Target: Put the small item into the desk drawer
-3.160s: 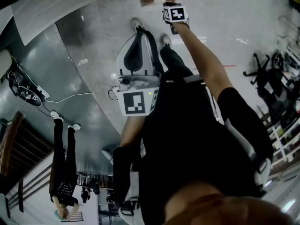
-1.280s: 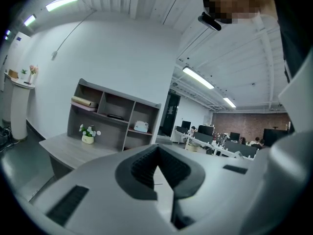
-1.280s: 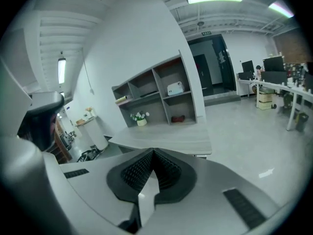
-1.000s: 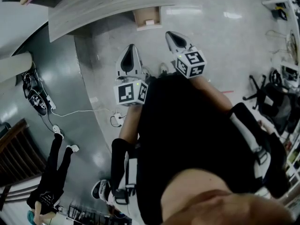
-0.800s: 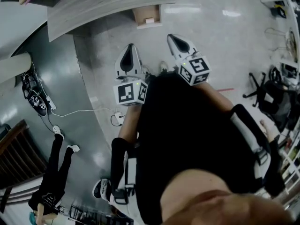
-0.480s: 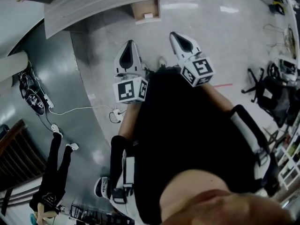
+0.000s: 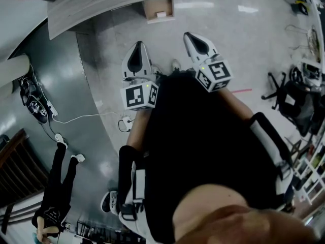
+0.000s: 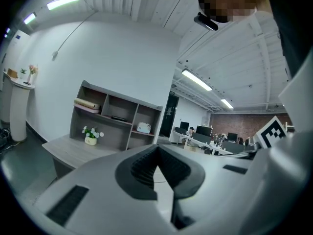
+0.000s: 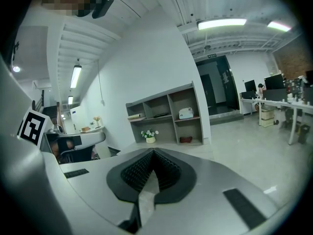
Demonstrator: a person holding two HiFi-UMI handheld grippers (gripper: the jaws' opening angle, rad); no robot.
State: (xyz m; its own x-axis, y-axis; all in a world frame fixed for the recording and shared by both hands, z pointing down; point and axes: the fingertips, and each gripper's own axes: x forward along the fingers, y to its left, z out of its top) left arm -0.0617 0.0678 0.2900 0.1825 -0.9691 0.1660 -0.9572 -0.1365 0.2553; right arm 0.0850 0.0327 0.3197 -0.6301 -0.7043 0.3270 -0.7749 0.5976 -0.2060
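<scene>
In the head view a grey wooden desk runs along the top. Below its edge a tan drawer stands pulled out, with a small white item in it. Both grippers are held close to the person's black-clad chest, side by side, pointing toward the desk and well short of the drawer. My left gripper is shut with its tips together and nothing between them. My right gripper is shut too and holds nothing.
A shelf unit with a small flower pot stands on the desk. A person in black stands on the floor at the left, near a white cable. Office chairs crowd the right side.
About three seconds ago my right gripper was stretched out at the drawer. It has since drawn back beside the left one. Over the last second both grippers have hardly moved.
</scene>
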